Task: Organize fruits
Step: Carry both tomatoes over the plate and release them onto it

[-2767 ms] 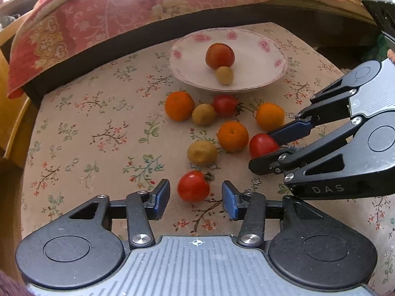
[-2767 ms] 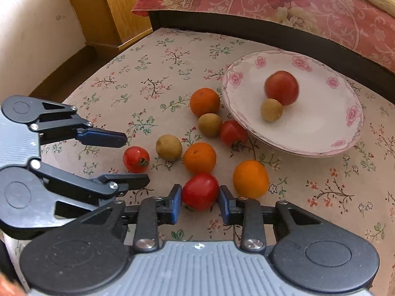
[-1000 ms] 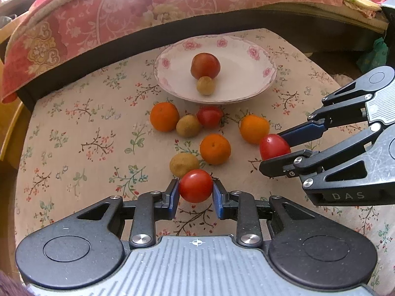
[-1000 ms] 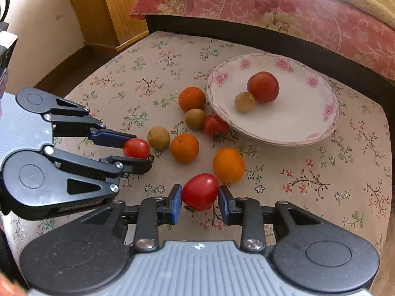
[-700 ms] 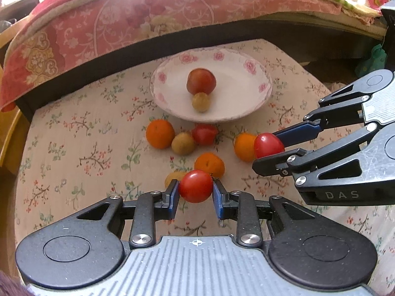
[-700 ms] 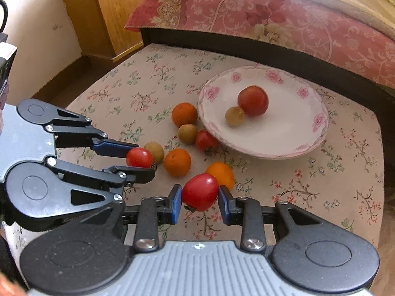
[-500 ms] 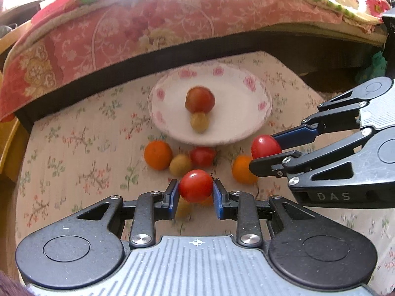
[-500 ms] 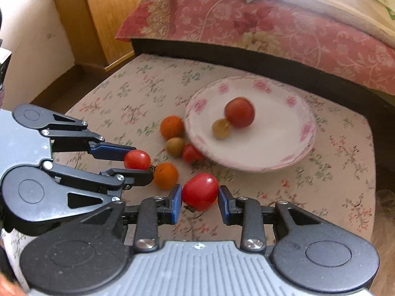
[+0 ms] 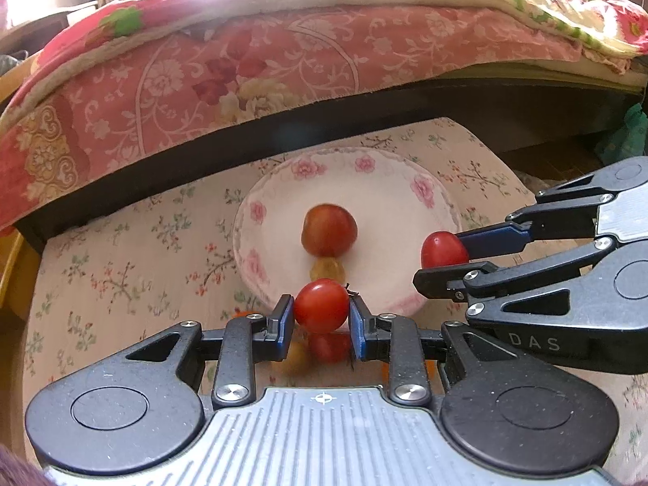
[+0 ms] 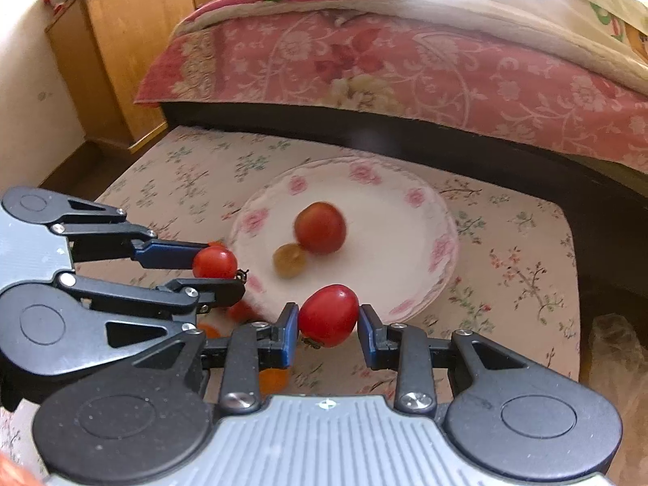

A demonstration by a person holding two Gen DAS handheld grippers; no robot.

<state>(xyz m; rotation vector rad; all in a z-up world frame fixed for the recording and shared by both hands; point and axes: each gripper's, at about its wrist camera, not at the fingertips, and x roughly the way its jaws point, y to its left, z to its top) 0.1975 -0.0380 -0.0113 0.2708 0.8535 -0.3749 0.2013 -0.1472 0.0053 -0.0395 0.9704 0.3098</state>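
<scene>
Tomatoes sit in both our grippers: our left gripper (image 9: 321, 316) pinches a small tomato (image 9: 321, 305) between its blue pads, and our right gripper (image 10: 329, 326) pinches an oval tomato (image 10: 329, 316) the same way. We hold both above the near rim of the plate (image 9: 421, 190), which rests on the flowered cloth (image 9: 121, 267) and carries a large reddish fruit (image 9: 329, 230) touching a small yellowish one (image 9: 327, 268). More fruit lies on the cloth below our grippers, partly hidden and blurred. A bed (image 10: 405, 69) stands beyond.

Two red tomatoes (image 9: 321, 304) (image 10: 329, 315), claw-held
</scene>
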